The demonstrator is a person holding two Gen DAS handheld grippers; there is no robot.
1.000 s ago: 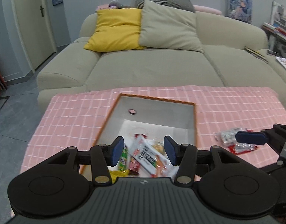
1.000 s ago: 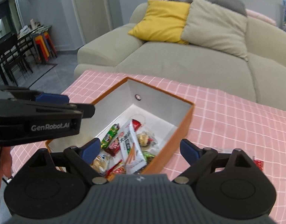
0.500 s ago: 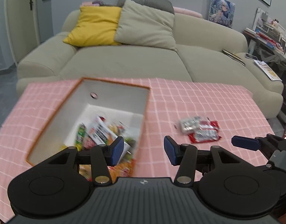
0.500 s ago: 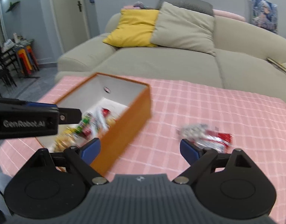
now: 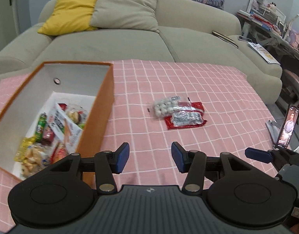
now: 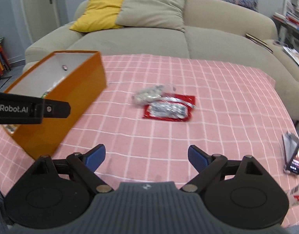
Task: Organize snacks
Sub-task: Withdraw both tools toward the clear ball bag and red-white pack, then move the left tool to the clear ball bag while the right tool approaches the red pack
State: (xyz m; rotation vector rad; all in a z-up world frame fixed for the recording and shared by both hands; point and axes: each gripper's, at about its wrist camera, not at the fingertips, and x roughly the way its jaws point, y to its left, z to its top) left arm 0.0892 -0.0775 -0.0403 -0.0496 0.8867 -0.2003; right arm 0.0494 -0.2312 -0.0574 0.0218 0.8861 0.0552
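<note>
An orange box (image 5: 102, 105) with a white inside stands at the left of the pink checked tablecloth (image 5: 208, 89) and holds several snack packets (image 5: 57, 124). Two packets lie together on the cloth to its right: a clear bag of small white pieces (image 5: 166, 105) and a red and silver packet (image 5: 185, 118). They also show in the right wrist view: the clear bag (image 6: 149, 94) and the red packet (image 6: 169, 109). My left gripper (image 5: 150, 158) is open and empty above the cloth, near the box's near right corner. My right gripper (image 6: 146, 159) is open wide and empty, short of the two packets.
A beige sofa (image 5: 129, 39) with a yellow cushion (image 5: 69, 11) stands behind the table. A phone on a stand (image 5: 288, 126) is at the table's right edge. Shelves with books (image 5: 266, 19) are at the far right.
Both grippers have swung right, from over the box toward the two loose packets. The box now sits at the left of both views. Both stay open and empty.
</note>
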